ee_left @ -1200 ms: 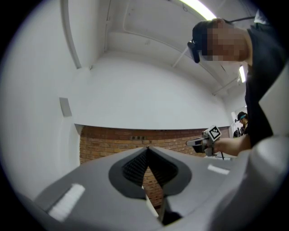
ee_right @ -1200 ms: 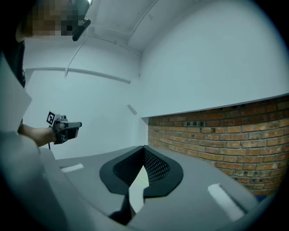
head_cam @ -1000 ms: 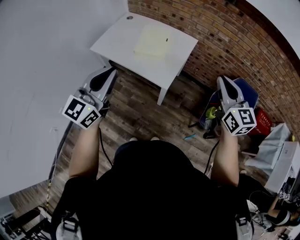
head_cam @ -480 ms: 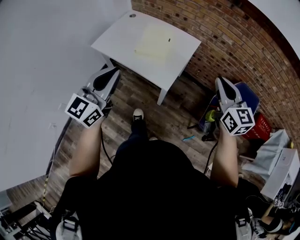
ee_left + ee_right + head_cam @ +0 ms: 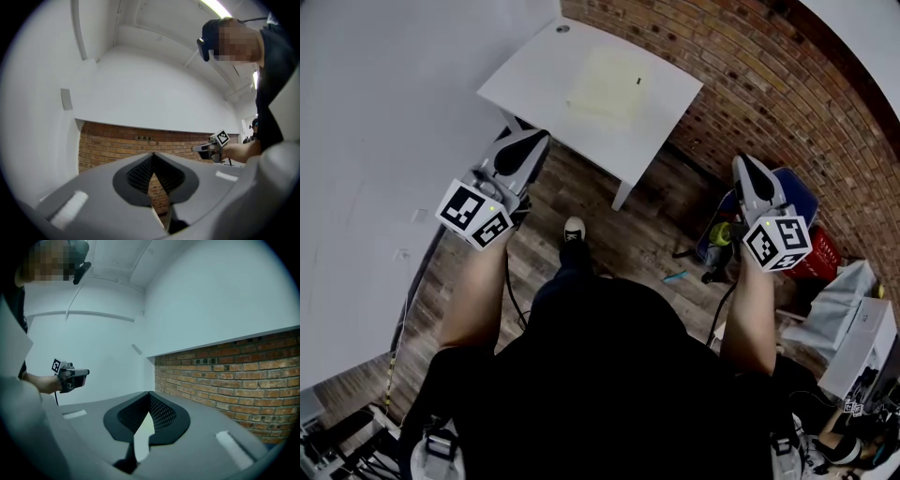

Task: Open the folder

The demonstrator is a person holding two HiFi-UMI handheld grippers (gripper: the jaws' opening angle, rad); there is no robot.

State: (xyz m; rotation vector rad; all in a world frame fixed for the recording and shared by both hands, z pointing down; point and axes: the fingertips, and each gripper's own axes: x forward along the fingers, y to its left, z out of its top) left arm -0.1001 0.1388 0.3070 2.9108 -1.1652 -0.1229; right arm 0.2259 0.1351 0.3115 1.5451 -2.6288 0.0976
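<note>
The left gripper (image 5: 152,153) is pinched closed with nothing in it. Its grey plastic shells meet in a point, and the black ribbed pads (image 5: 139,174) touch at their tips. The right gripper (image 5: 149,393) is the same, closed tip to tip and empty, its black pads (image 5: 163,414) finely dimpled. Both point out level, well short of the table.

The folder (image 5: 607,82) is a flat, pale yellow rectangle with a small dark mark near its right edge. It lies shut on the white table (image 5: 534,80), towards the far right part of the smooth top. The table stands in the corner between the plain white wall (image 5: 384,94) on the left and the rough red brick wall (image 5: 750,75) on the far side. Below is a floor (image 5: 581,192) of dark wood planks. A white-toed shoe (image 5: 574,230) is planted on it.

A second ago no shoe showed there. The left gripper now sits closer to the table's near corner, while the right one has hardly shifted. The folder lies as before.
</note>
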